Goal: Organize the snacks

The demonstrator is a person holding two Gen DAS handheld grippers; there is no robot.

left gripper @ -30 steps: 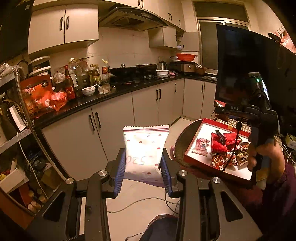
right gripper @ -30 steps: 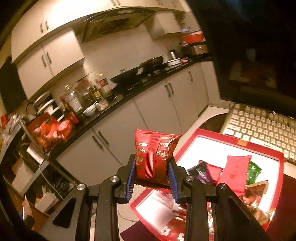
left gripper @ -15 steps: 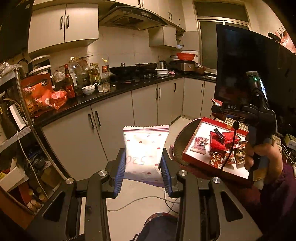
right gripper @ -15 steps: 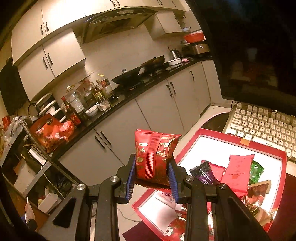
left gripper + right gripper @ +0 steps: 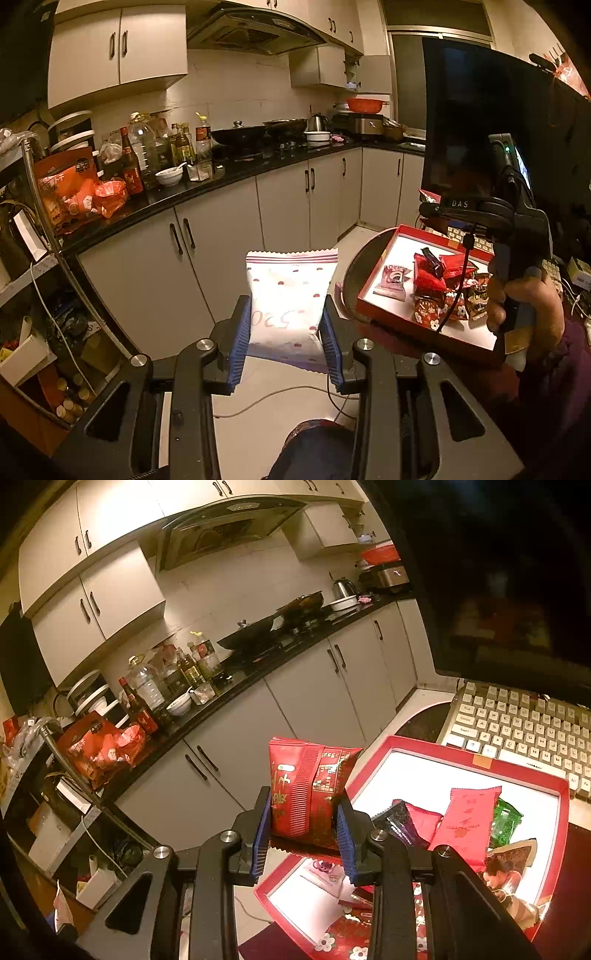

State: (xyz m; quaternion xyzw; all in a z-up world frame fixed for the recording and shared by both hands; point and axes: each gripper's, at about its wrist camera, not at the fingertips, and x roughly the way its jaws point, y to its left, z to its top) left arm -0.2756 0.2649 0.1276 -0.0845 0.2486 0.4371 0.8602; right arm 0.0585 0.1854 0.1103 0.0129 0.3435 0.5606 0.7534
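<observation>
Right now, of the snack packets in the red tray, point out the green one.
The green packet lies at the tray's keyboard side, half tucked under the long red packet; every other packet looks red or dark.

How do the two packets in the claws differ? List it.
The white packet in the left claw is pale with small red dots; the red packet in the right claw is printed red. The white one looks flatter, the red one puffier. Both stand upright, pinched at their sides.
</observation>
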